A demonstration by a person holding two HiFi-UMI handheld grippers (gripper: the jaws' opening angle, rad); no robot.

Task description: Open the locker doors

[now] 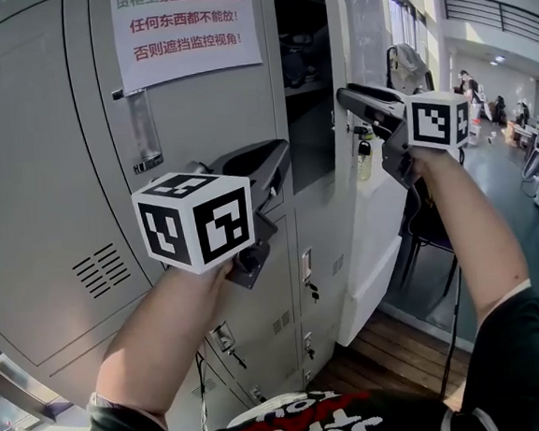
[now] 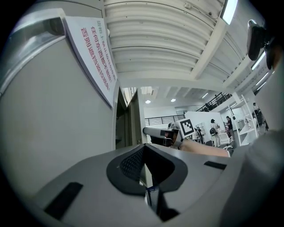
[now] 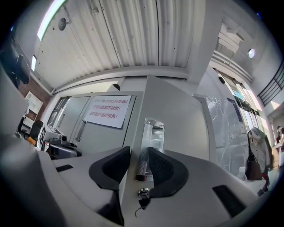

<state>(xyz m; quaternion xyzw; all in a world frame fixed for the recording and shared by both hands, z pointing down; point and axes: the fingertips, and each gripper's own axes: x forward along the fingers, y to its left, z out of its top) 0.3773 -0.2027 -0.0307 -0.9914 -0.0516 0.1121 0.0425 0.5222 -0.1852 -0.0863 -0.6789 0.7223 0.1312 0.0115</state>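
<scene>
The left door (image 1: 195, 113) of the grey sheet-metal lockers carries a white paper notice (image 1: 185, 25) in red print; the lower lines read "任何东西都不能放!" and "否则遮挡监控视角!"; below and left of it sit a recessed pull (image 1: 142, 127) and louvred vent slots (image 1: 101, 271). The left gripper (image 1: 279, 162), with its black-and-white marker cube (image 1: 196, 228), is at that door's right edge; only the left gripper view shows its jaws narrow, the ribbed black pads (image 2: 131, 164) pinching the thin door edge. Right of it the upper compartment (image 1: 303, 66) gapes dark. The right door (image 1: 370, 182) stands swung out; the right gripper (image 1: 348, 98) meets it at the top; the right gripper view shows what the head view hides: the jaws closed on a slim, knurled metal handle (image 3: 144, 155), upright on the door face, with a round lock and key (image 3: 143, 193) just below.
</scene>
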